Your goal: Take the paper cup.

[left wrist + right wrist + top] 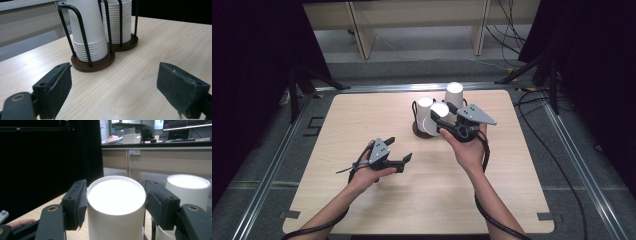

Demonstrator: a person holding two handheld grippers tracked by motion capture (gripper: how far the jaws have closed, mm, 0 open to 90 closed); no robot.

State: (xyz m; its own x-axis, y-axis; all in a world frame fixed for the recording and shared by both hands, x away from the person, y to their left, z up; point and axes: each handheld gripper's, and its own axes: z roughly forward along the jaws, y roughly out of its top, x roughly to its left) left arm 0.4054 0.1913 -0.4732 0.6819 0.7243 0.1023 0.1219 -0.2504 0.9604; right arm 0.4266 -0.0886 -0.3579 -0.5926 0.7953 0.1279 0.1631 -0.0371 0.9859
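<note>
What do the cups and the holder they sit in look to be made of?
The cups look like matte white paper, judging by the thin rolled rims stacked tightly. The holder seems to have a dark brown wooden base, though it could be plastic, and glossy black wire uprights, probably coated metal.

Two bare forearms, one hand-held gripper in each hand

The left hand-held gripper point(401, 149) lies low at about 8 o'clock from the middle of the counter point(362, 120), its jaws spread wide with nothing between them, pointing toward 2 o'clock. The right hand-held gripper point(439, 119) is held higher near the centre, pointing toward 10 o'clock, its pads point(75, 203) pressed against both sides of a white paper cup point(116, 207). Both forearms enter from 6 o'clock, cables trailing along them.
</note>
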